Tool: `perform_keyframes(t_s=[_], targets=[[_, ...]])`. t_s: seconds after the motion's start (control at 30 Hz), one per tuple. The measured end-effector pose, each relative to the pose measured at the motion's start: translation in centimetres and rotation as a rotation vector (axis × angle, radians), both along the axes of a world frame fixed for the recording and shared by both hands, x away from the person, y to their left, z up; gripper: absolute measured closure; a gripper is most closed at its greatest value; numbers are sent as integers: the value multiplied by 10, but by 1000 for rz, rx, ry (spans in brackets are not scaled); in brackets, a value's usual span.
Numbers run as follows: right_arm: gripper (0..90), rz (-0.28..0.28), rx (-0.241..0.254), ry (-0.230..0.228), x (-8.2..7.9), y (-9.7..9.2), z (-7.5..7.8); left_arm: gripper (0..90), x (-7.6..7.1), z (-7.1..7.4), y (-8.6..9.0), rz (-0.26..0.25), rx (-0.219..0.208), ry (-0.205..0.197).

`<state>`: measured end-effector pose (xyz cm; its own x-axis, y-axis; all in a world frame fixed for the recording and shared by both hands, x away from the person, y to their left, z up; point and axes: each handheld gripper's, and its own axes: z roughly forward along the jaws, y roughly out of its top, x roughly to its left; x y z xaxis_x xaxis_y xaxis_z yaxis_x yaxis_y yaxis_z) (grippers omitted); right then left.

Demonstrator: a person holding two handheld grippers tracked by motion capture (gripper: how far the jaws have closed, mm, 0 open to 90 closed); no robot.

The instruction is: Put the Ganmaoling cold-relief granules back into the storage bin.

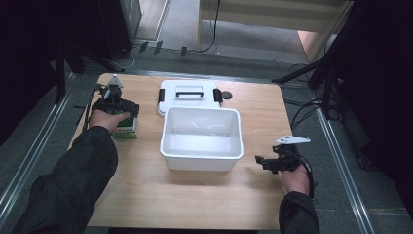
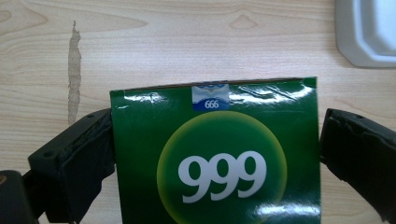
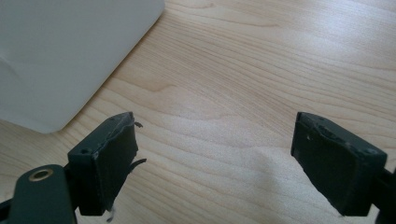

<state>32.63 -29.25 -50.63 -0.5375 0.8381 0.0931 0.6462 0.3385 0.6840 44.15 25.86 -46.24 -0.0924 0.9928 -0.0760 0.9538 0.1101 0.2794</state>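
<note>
A green box (image 2: 215, 163) printed with "999" in white lies on the wooden table (image 1: 146, 195) at the left (image 1: 125, 128). My left gripper (image 2: 217, 133) straddles it from above, one black jaw pressed against each side, so it is shut on the box; in the high view the left gripper (image 1: 119, 111) sits under the person's left hand. At the right of the table my right gripper (image 1: 263, 164) rests low, beside the white bin (image 1: 202, 155). In its own view my right gripper (image 3: 215, 140) stands open over bare wood with nothing between the jaws.
The open white bin stands mid-table, and its corner (image 3: 56, 60) lies close to the right gripper. Behind it lies the white lid (image 1: 168, 90) with a handle and black clips, and a small dark round thing (image 1: 226, 95) beside that. Bare wood stretches along the table's front.
</note>
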Motion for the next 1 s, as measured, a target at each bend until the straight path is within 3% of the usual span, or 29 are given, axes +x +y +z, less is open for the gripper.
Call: perform_keyframes(t_s=[0.3, 0.6, 1.0], targets=[[146, -1, 6, 2, 1, -2, -1, 1, 0, -9, -1, 26, 3, 5], [146, 1, 4, 5, 0, -1, -1, 6, -3, -20, 0, 13, -16, 9], [149, 4, 3, 3, 0, -1, -1, 27, -3, -18, 2, 8, -19, 16]])
